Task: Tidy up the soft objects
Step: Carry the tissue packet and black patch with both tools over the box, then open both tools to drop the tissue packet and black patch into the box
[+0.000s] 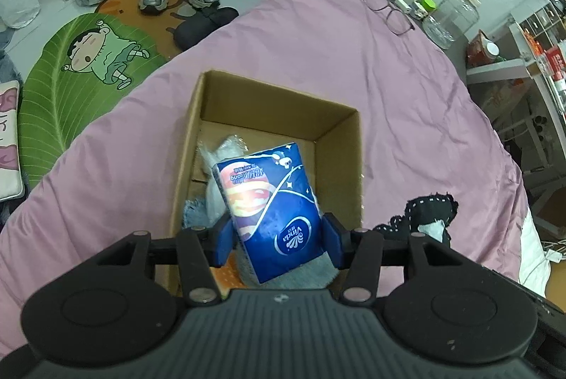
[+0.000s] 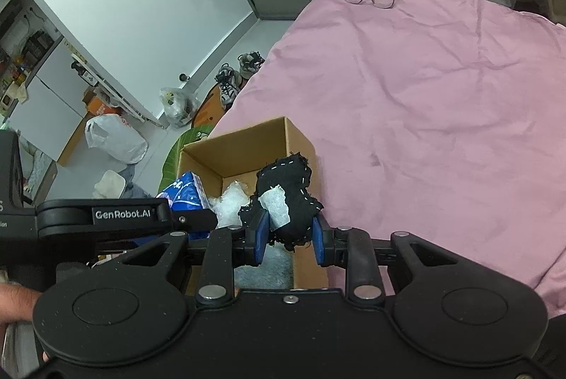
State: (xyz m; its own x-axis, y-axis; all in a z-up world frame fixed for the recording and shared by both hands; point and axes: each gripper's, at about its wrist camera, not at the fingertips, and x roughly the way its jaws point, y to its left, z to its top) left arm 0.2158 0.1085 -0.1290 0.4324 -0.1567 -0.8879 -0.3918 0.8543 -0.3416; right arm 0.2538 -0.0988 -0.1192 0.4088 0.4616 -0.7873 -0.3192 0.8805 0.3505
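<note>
At frame centre, your left gripper point(image 1: 279, 237) clamps the blue tissue pack point(image 1: 272, 209) above the cardboard box point(image 1: 283, 103), while your right gripper point(image 2: 288, 237) pinches the black cloth point(image 2: 286, 191).

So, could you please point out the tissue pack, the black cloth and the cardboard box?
tissue pack point(image 1: 276, 202): left wrist view, middle of its blue face.
black cloth point(image 2: 293, 198): right wrist view, its bunched middle.
cardboard box point(image 1: 279, 110): left wrist view, far inner wall.
</note>
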